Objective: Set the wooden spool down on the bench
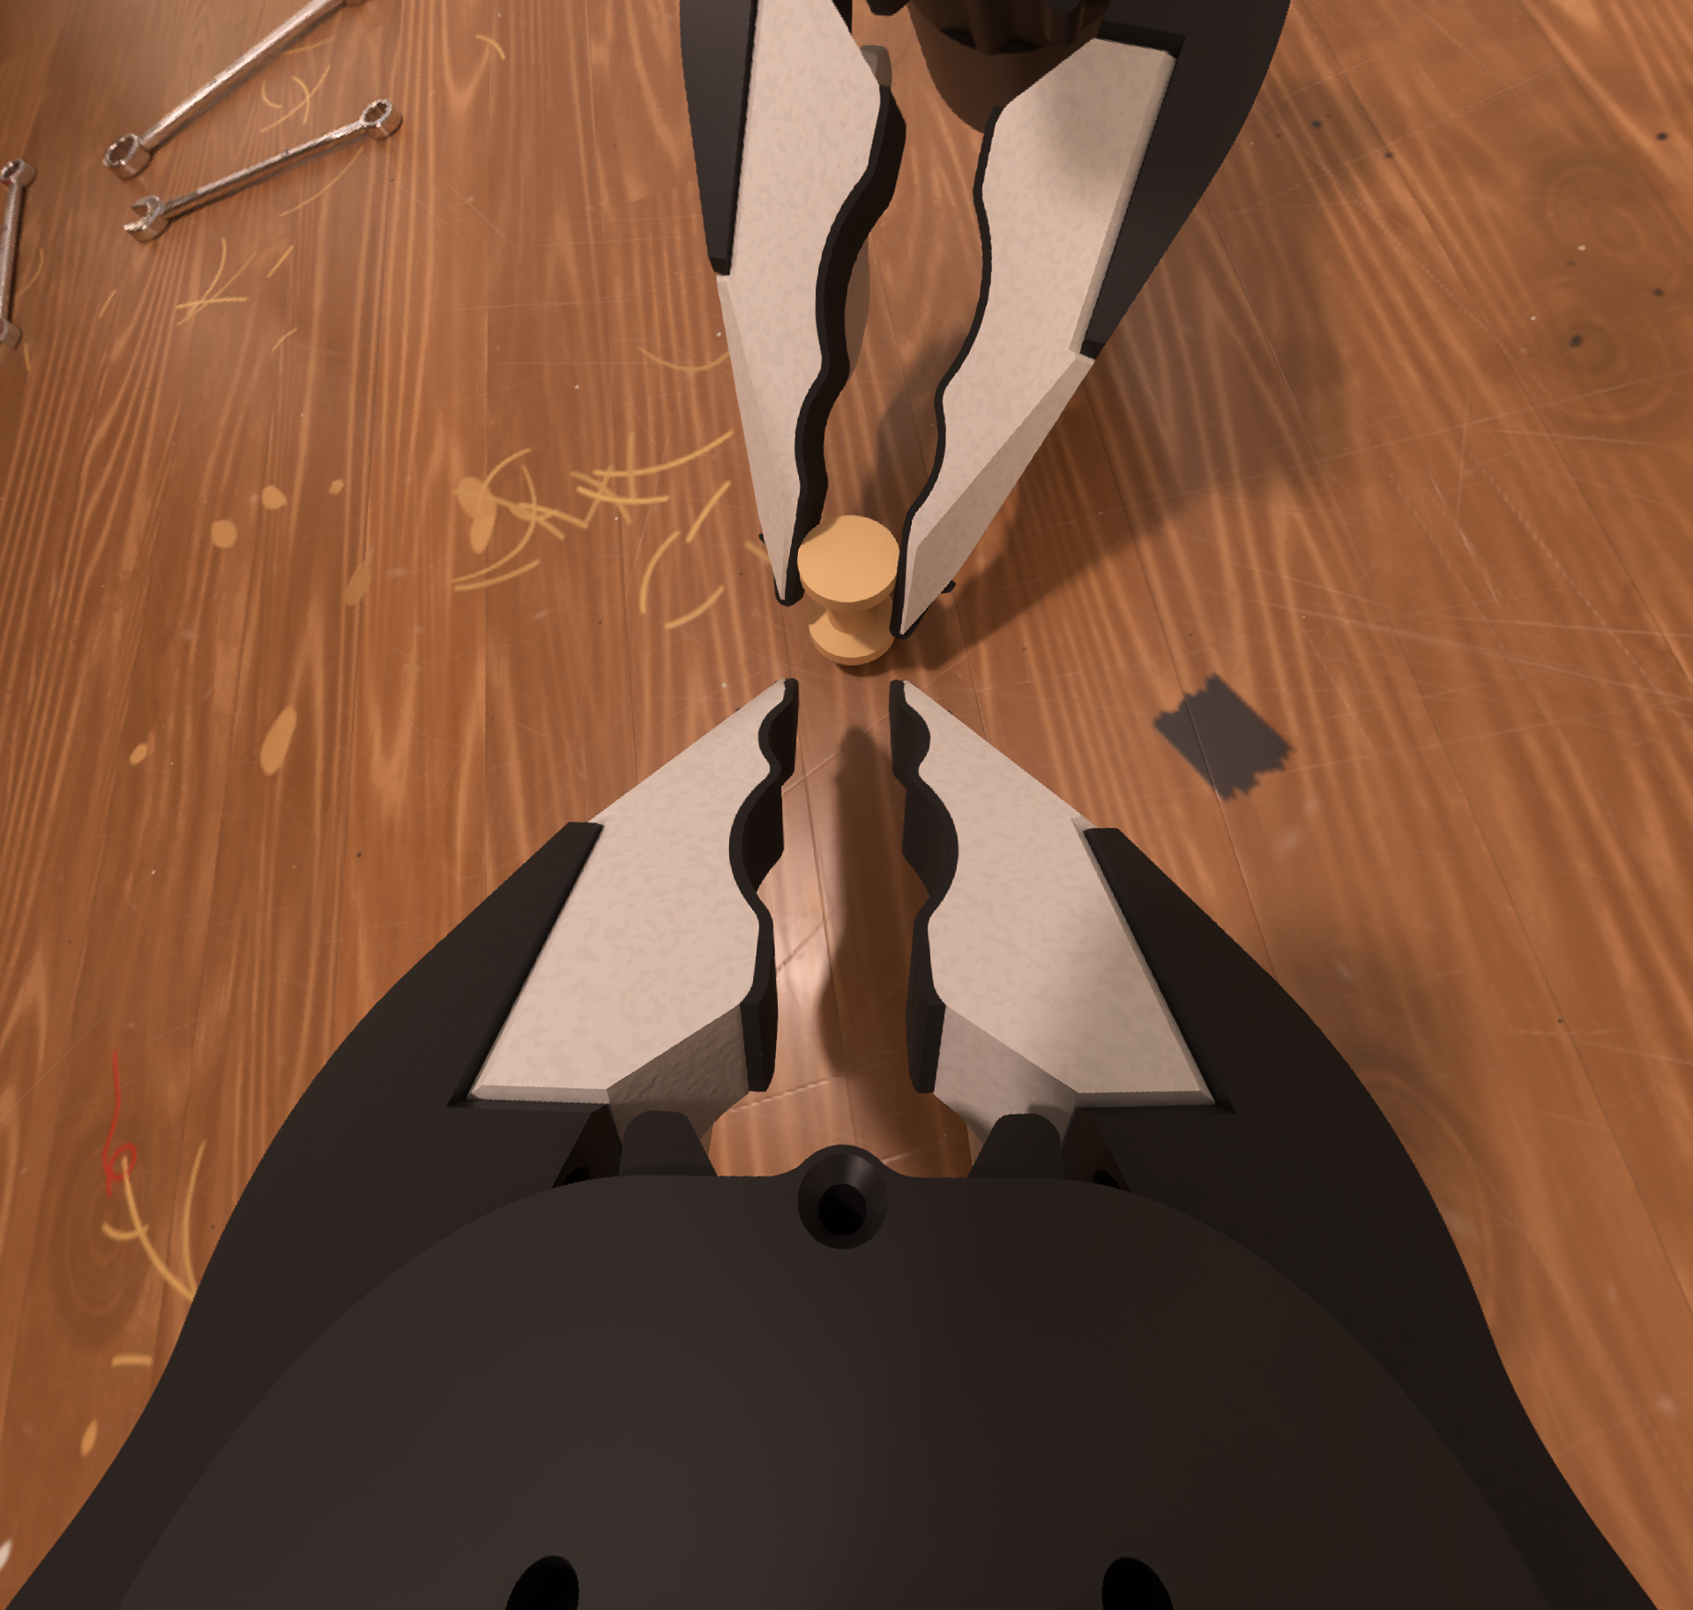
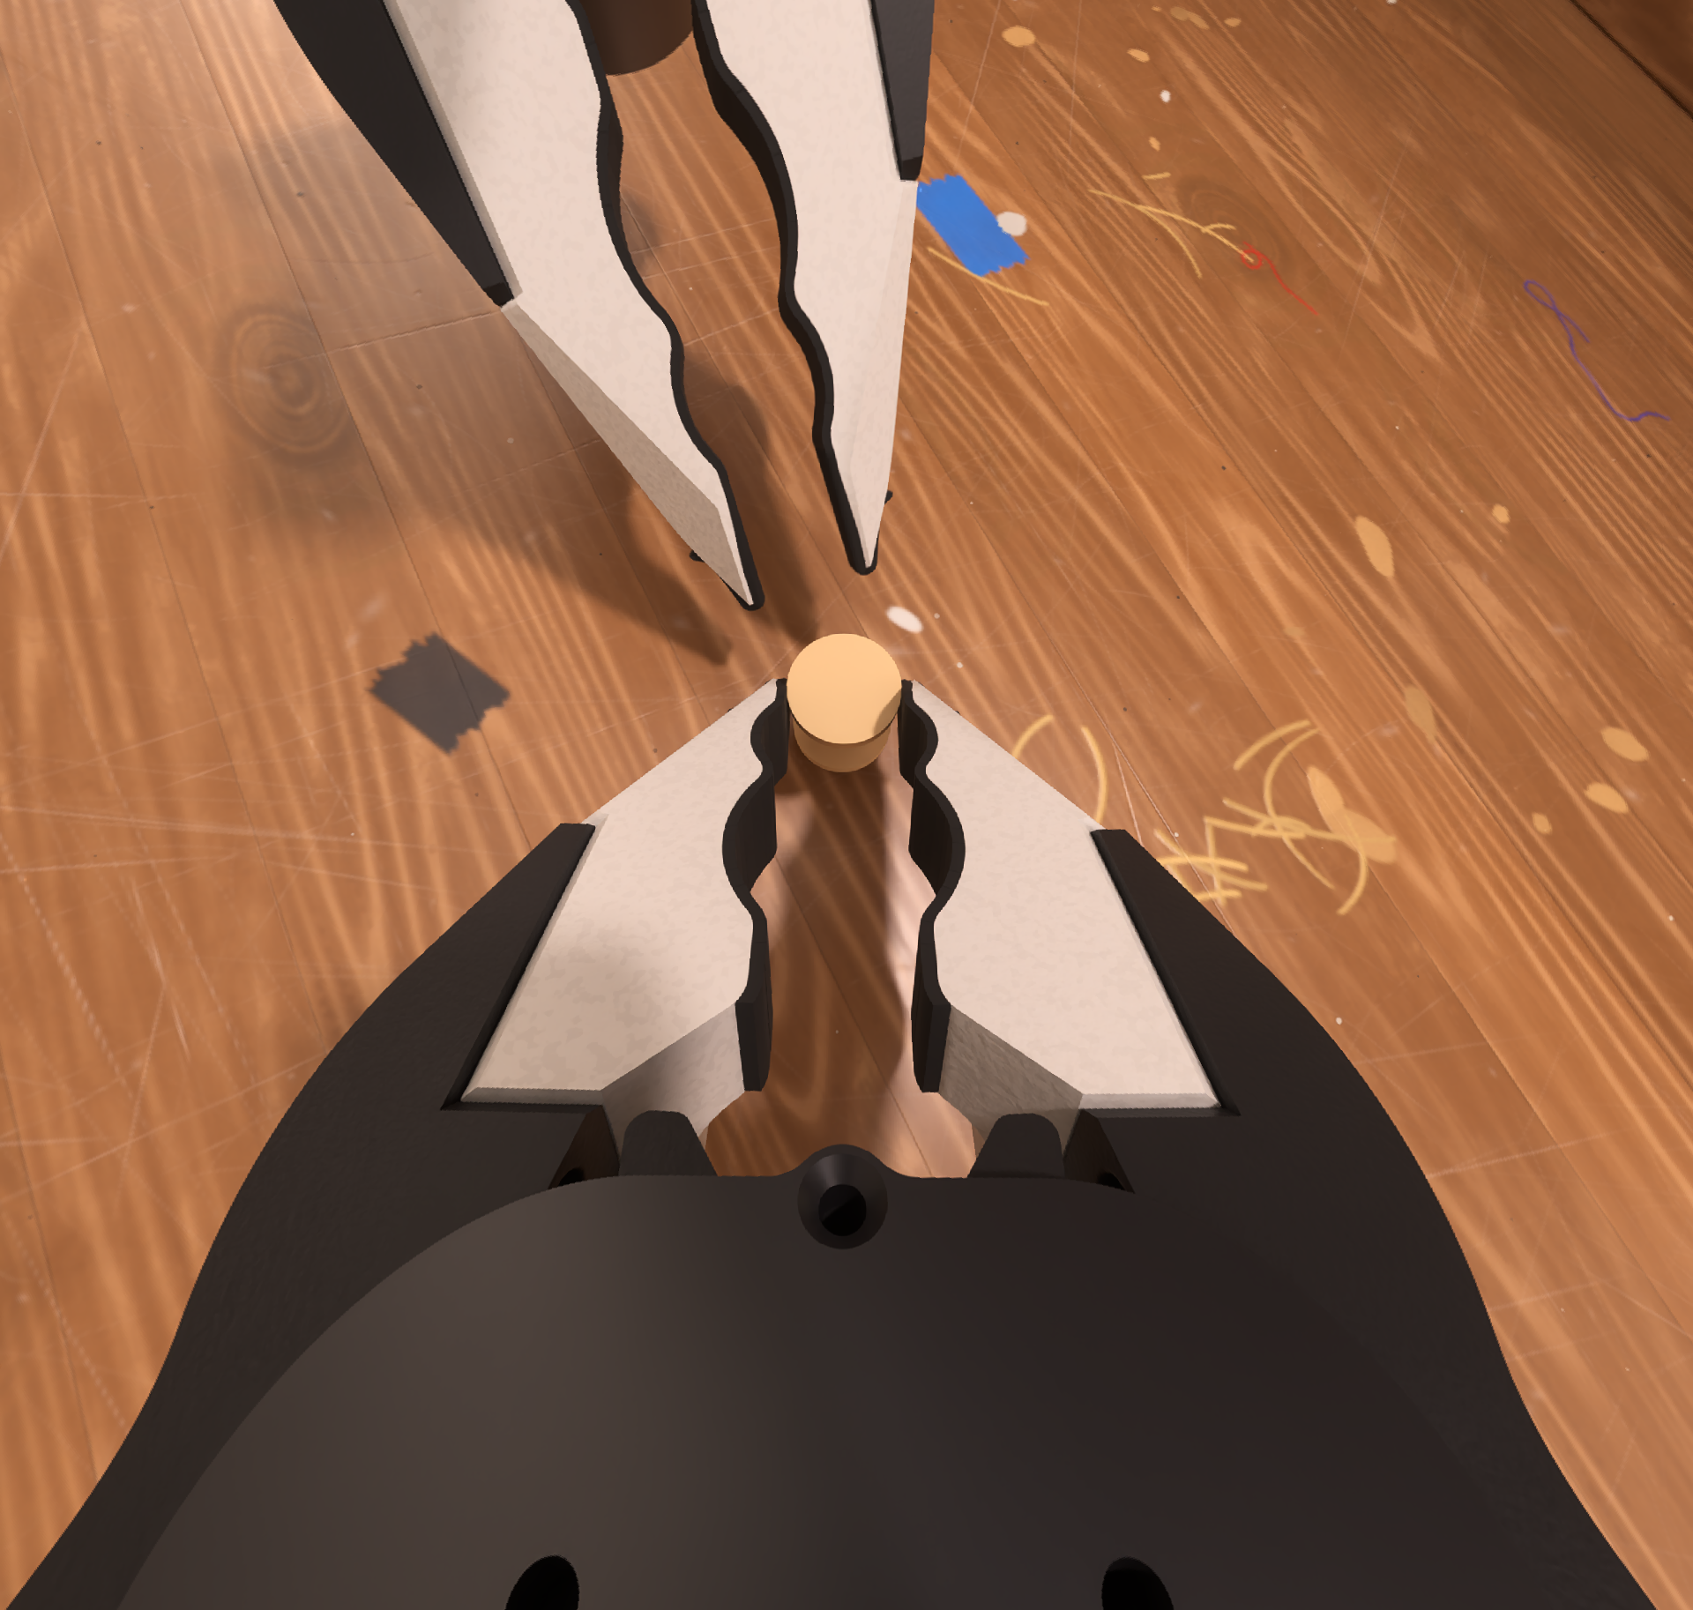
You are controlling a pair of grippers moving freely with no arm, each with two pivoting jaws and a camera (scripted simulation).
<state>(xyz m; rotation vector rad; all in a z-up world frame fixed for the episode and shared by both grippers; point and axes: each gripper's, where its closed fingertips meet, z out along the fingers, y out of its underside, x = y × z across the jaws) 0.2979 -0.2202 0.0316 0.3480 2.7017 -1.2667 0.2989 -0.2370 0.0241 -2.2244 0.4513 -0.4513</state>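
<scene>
Tipping threatens the small tan wooden spool [image 2: 843,705], pinched by its top flange in the right tool [image 2: 843,696] over the scuffed wooden bench [image 2: 1374,971], while the left tool [image 1: 843,687] gapes empty.

One wooden spool [image 1: 847,590], two grippers, left gripper [image 1: 843,687] and right gripper [image 1: 843,600], three metal wrenches [image 1: 247,64] near the counter's [image 1: 458,833] far-left corner, one dark tape patch [image 1: 1223,746], one blue tape patch [image 2: 969,224]
</scene>
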